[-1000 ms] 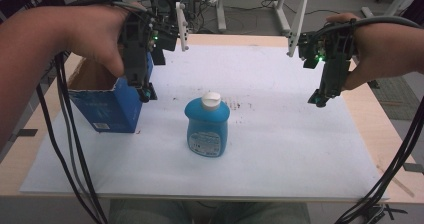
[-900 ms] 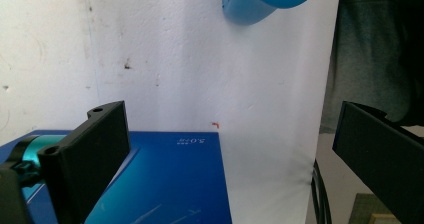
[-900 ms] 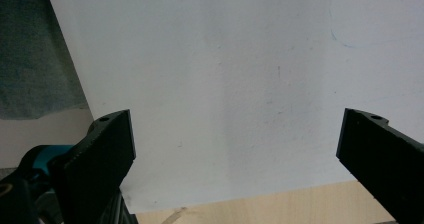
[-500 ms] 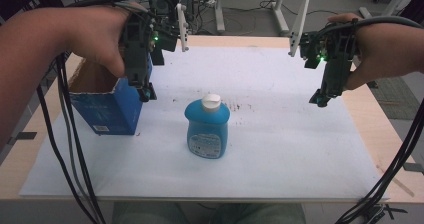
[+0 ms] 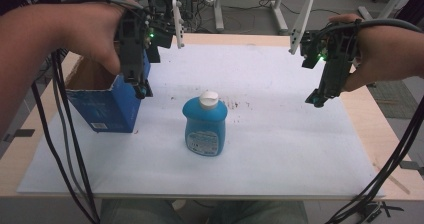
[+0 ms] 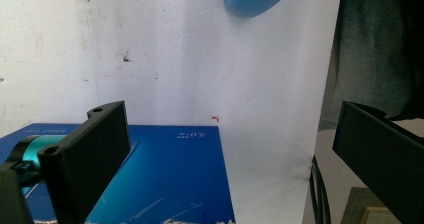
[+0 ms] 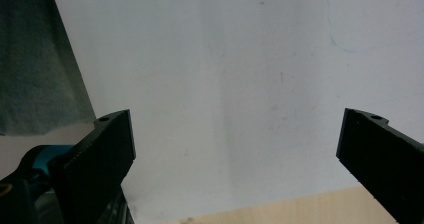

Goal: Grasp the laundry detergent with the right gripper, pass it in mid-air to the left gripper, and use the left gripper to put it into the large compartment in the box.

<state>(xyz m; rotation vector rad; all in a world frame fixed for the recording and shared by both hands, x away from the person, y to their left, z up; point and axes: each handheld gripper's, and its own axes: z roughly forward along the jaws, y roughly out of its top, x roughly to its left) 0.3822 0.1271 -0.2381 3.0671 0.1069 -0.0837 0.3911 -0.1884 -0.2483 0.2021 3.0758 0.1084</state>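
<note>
We hold the left gripper, jaws wide and empty, just above the open blue box, presumably to steady it. The one blue bottle stands upright between both tools, free for grasping. The right gripper, equally wide and empty, hovers well apart over the white sheet.

A wooden table carries white paper (stained, nearly covering it).
</note>
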